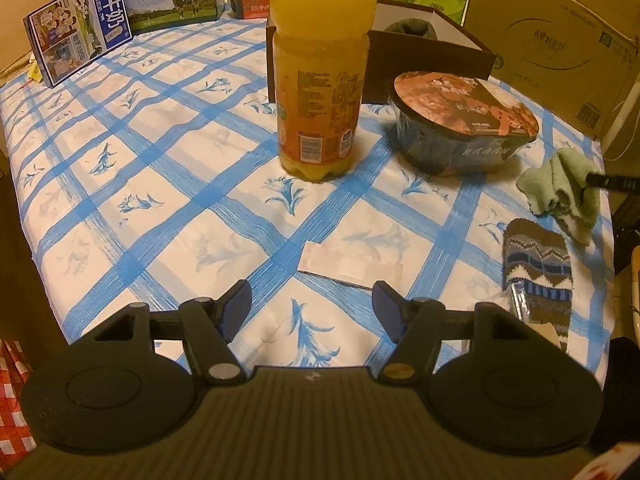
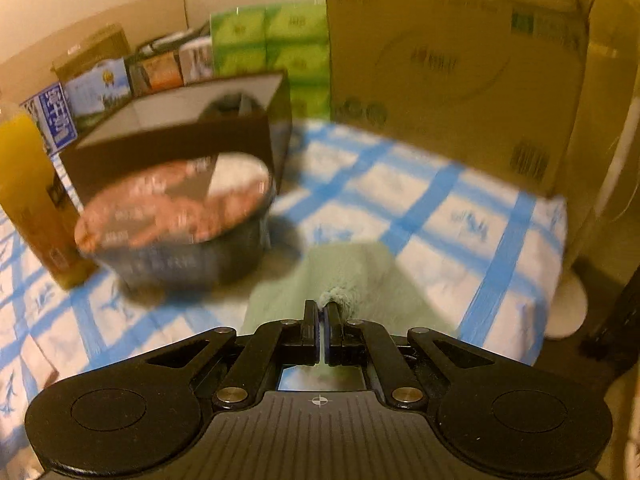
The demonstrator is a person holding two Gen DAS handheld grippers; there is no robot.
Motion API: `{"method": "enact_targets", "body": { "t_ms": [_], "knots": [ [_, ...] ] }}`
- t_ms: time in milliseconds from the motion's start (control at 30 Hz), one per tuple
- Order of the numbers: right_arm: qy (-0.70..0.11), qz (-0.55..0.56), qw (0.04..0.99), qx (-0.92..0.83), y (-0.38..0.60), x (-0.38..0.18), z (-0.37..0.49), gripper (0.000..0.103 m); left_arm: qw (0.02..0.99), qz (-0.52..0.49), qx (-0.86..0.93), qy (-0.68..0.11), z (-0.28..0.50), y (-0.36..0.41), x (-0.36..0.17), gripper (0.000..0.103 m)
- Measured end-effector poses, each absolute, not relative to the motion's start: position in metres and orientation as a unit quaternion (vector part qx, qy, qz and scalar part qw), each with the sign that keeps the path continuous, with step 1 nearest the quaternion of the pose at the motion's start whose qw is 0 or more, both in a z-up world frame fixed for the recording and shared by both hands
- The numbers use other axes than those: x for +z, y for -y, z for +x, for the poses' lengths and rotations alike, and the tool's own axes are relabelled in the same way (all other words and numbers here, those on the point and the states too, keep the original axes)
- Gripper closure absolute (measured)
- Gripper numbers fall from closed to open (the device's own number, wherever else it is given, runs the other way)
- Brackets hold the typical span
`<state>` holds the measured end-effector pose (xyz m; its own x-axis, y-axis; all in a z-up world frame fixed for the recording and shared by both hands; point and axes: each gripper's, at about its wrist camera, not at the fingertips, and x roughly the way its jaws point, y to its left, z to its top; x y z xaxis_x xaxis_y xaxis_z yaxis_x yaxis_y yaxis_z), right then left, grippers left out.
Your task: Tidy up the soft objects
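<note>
Hanging pinched in the right tool [image 2: 322, 307], the green cloth [image 2: 344, 272] droops.

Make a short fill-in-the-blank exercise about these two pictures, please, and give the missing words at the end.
1. The right gripper is shut on the ____ cloth.
2. The left gripper is ____ and holds nothing.
3. The bottle on the table holds a drink of ____ colour.
4. The patterned sock lies on the tablecloth, ____ the brown box.

Missing words: green; open; orange; outside
</note>
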<state>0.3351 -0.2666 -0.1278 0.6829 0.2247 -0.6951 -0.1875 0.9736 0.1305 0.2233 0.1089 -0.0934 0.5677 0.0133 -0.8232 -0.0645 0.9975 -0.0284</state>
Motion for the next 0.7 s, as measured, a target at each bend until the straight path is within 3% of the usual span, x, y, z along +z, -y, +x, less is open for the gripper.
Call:
{"method": "enact_targets", "body": {
  "t_ms": [200,333,400,433,467,700],
  "knots": [
    [-0.443,0.048,0.887,0.121,0.277,-0.167,0.344,0.101,0.879,-0.025,0.023,-0.475,0.236,-0.106,-0.103,0.039],
    [-0.444,0.074,0.883,0.134,0.292,-0.16,0.338,0.098,0.877,-0.023,0.022,-0.479,0.243,-0.105,-0.108,0.039],
    [-0.431,0.084,0.887,0.141,0.301,-0.147,0.333,0.075,0.876,-0.022,0.022,-0.482,0.247,-0.103,-0.11,0.039],
    [-0.419,0.089,0.893,0.141,0.307,-0.139,0.329,0.048,0.875,-0.022,0.022,-0.484,0.249,-0.103,-0.111,0.039],
    [-0.403,0.097,0.899,0.14,0.31,-0.131,0.326,0.029,0.874,-0.021,0.022,-0.485,0.25,-0.102,-0.113,0.039],
    [-0.348,0.167,0.916,0.107,0.338,-0.114,0.341,0.022,0.873,-0.017,0.021,-0.487,0.26,-0.101,-0.117,0.039]
  ]
}}
